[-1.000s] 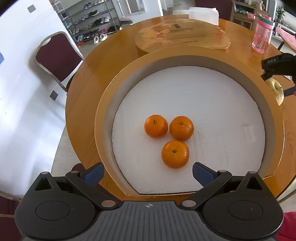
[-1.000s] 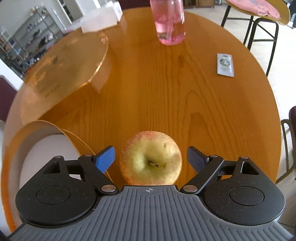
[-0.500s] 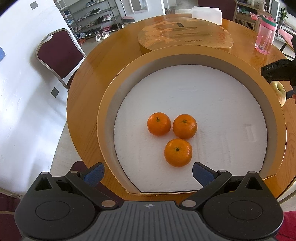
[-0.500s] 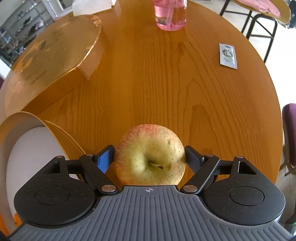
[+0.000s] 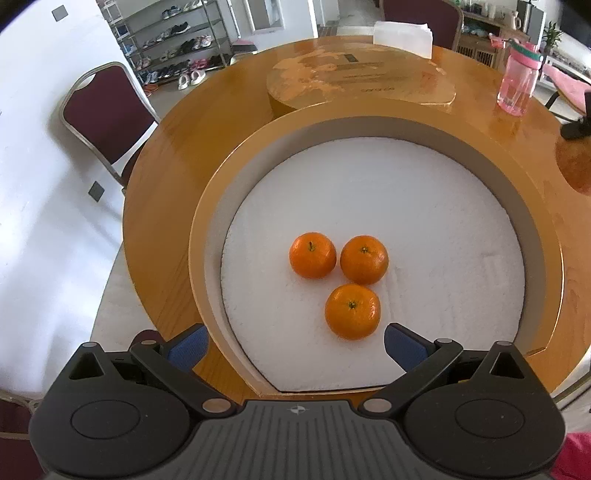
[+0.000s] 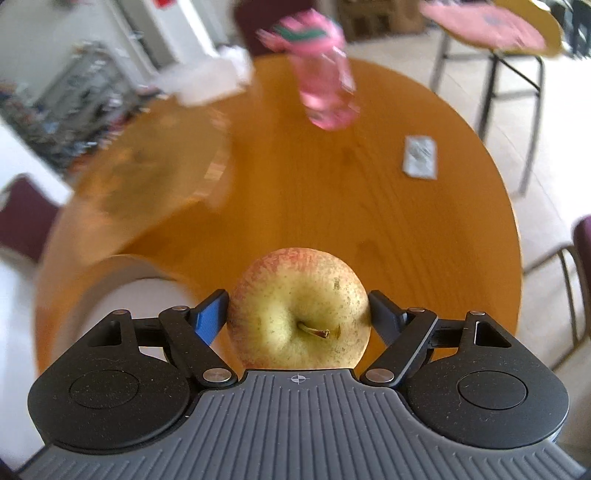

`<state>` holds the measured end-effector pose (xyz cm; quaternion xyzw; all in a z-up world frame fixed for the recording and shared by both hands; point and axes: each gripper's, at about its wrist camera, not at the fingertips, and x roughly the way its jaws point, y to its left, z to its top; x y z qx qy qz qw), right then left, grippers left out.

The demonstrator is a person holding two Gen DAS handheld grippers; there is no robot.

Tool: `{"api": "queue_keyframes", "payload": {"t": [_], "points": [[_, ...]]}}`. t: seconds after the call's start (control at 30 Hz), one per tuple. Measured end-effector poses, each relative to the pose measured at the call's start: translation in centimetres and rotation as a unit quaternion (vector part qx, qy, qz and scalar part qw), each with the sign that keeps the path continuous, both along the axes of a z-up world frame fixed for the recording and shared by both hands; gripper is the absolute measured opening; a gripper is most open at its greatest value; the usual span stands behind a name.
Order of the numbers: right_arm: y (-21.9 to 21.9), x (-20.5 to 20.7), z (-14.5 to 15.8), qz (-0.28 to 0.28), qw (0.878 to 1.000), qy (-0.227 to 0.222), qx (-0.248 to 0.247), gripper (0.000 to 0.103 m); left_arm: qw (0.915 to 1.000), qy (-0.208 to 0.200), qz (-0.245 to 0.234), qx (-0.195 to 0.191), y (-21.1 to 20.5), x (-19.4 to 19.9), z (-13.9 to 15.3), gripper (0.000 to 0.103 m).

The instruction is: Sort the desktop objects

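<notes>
A yellow-green apple with a red blush [image 6: 299, 295] sits stem-up between the blue pads of my right gripper [image 6: 298, 310]. Its jaws have just been closing and now press on the apple's sides, holding it above the wooden table [image 6: 369, 206]. Three oranges [image 5: 312, 254] [image 5: 364, 259] [image 5: 352, 311] lie close together on the white foam floor of a round golden box [image 5: 207, 206]. My left gripper [image 5: 295, 345] hovers over the box's near rim, open, with nothing between its fingers.
The box's golden lid [image 5: 358, 79] lies flat behind it. A pink water bottle [image 6: 325, 85] and a small silver packet [image 6: 420, 157] sit on the far table. A white tissue pack [image 5: 402, 33] is at the back edge. Chairs [image 5: 103, 110] ring the table.
The right gripper's jaws closed onto the apple and lifted it off the table; the view is now blurred. The apple has left the right edge of the left wrist view. The left gripper barely moved.
</notes>
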<state>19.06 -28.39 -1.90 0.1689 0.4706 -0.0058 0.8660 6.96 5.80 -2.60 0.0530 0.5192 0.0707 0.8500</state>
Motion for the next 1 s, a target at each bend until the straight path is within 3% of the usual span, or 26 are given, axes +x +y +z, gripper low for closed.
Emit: {"api": "queue_keyframes", "payload": {"t": [0.13,0.33,0.5,0.7,1.0], "points": [[4.8,-2.5,1.6,0.069,0.997,-0.015,0.01,0.082,0.9999,-0.006,-0.001,-0.009,0.6,-0.3,0.1,0.102],[11.8,-4.8,-2.4,0.149,0.987,0.049,0.02,0.082,0.9997,-0.005,0.021,-0.013,2.6,-1.1,0.0,0.102],[16.3,-6.3,-4.8,0.196,0.977,0.072,-0.036,0.082,0.9991,0.0,0.04,-0.015,4.1,-1.8,-0.2,0.102],[19.1,-6.8,-5.8,0.234,0.967,0.082,-0.054,0.082,0.9988,-0.001,0.046,-0.018,4.8,-2.2,-0.1,0.102],[19.2,-5.3,-6.9,0.245,0.962,0.088,-0.076,0.082,0.9986,-0.001,0.051,-0.018,5.2,-2.4,-0.1,0.102]]}}
